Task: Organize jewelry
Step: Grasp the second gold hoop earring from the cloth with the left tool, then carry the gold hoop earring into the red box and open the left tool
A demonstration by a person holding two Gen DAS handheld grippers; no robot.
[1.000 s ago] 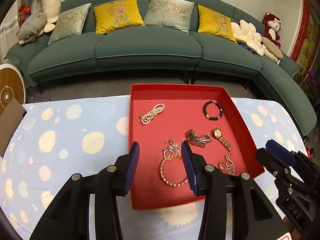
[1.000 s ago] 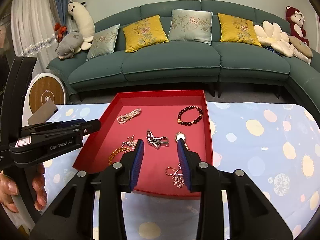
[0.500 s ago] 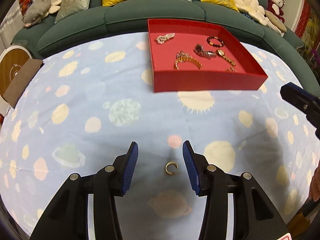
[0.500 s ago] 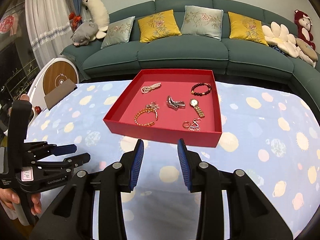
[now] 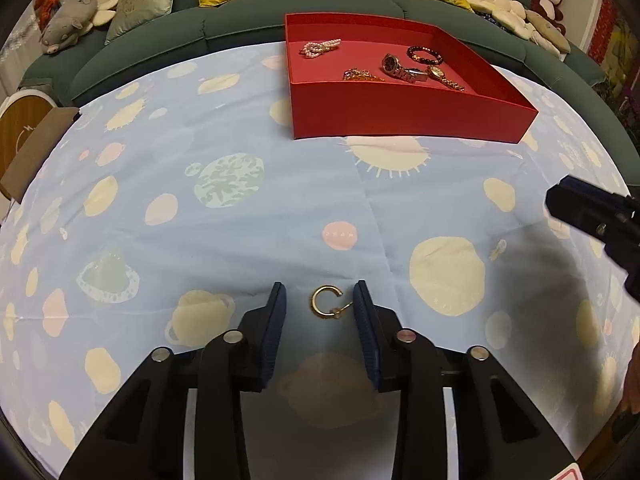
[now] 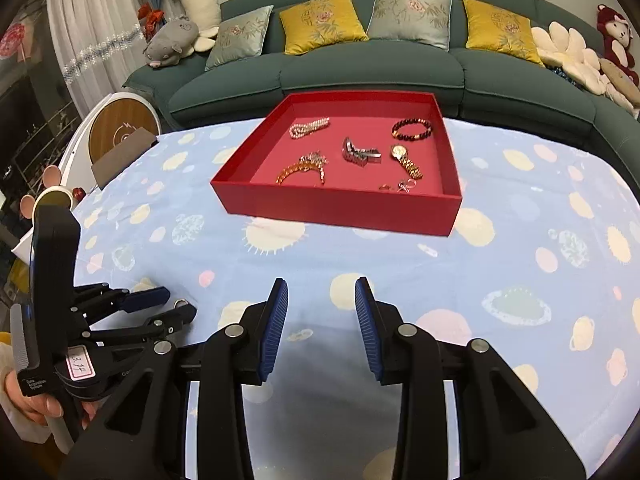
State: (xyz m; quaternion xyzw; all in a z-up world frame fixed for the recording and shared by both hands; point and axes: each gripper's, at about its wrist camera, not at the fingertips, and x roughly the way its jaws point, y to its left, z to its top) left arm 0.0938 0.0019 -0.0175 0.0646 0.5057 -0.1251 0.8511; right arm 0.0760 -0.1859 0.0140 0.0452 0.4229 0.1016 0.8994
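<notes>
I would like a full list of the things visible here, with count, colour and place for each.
hoop earring: one, gold, on the cloth between the left gripper's fingers
tray: one, red, on the table
pearl bracelet: one, pinkish white, tray's far left
bead bracelet: one, dark red, tray's far right
watches: two, silver and gold, tray's middle
tablecloth: one, light blue, spotted
sofa: one, green, behind the table
left gripper: black, jaws just closing, earring not yet pinched
right gripper: black, open, nothing between

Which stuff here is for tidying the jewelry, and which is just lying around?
For the job: gold hoop earring between the left tool's open jaws, which have just been closing; red tray; pearl bracelet.

Lying about: sofa, yellow cushions, plush pig.
</notes>
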